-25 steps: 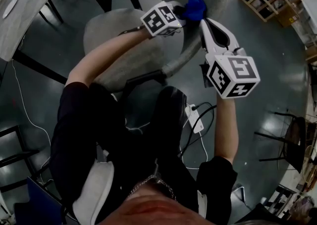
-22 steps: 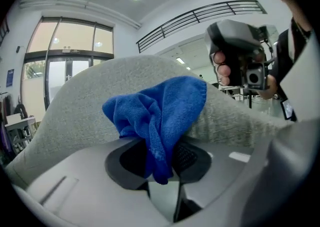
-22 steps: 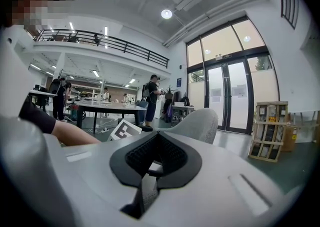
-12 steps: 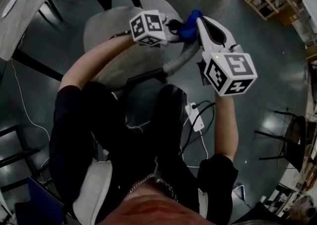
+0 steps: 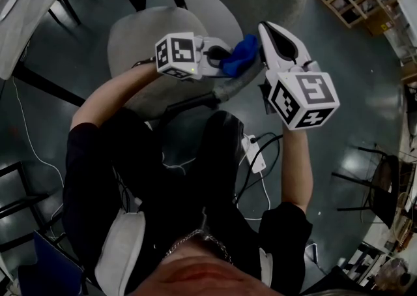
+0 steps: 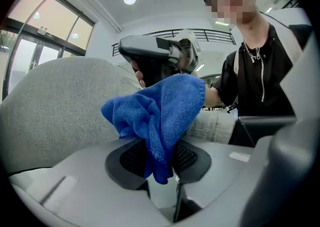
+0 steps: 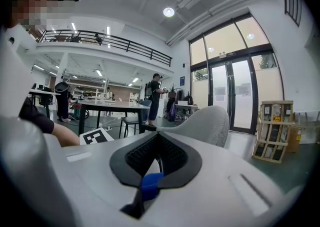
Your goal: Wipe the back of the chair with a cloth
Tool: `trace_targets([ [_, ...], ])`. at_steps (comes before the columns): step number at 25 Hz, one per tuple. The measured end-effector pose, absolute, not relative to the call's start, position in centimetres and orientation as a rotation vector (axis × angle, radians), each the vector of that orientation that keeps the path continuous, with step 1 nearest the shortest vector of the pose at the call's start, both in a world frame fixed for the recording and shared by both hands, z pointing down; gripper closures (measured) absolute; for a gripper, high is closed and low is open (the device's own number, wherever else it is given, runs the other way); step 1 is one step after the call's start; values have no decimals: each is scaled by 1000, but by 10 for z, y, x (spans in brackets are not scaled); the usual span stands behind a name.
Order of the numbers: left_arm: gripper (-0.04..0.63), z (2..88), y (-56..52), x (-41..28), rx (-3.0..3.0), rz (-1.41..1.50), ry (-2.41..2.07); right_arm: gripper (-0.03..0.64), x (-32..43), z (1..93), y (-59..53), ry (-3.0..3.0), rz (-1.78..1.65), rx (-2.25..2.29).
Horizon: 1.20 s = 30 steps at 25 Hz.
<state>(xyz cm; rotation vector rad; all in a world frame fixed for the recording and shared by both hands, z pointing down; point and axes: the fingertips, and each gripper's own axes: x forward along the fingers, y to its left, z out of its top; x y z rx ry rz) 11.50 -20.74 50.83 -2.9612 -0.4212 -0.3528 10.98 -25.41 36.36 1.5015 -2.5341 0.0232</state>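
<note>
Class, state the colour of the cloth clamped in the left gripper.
Blue. The cloth shows best in the left gripper view.

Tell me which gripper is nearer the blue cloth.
Left. The left gripper has the cloth clamped between its jaws; the right gripper sits just beside the cloth, toward the person's right, jaws together.

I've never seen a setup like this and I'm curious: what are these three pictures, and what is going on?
A person, not a robot, holds a hand-held gripper in each hand. One picture looks down from a head camera; the other two come from cameras riding on each gripper. The left hand-held gripper pinches a blue cloth close to the grey chair back. The right hand-held gripper is shut; a small blue bit low between its jaws is too small to identify.
</note>
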Motion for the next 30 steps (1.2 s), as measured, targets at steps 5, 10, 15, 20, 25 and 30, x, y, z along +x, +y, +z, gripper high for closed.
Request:
trace_targets([
  [5, 483, 514, -215, 106, -2984, -342, -376, 614, 97, 359, -253, -2558, -4, 1464],
  [10, 483, 509, -309, 86, -3021, -274, 124, 614, 95, 358, -253, -2565, -12, 1451],
  [15, 483, 523, -412, 40, -2924, -357, 646, 614, 89, 362, -253, -2557, -10, 1438],
  [20, 483, 527, -496, -18, -2807, -378, 1153, 614, 89, 366, -255, -2528, -17, 1435],
  [25, 483, 525, -540, -51, -2745, -278, 1499, 614, 89, 367, -257, -2522, -17, 1445],
  [30, 483, 538, -557, -47, -2731, -278, 1614, 614, 90, 371, -259, -2506, -6, 1447],
])
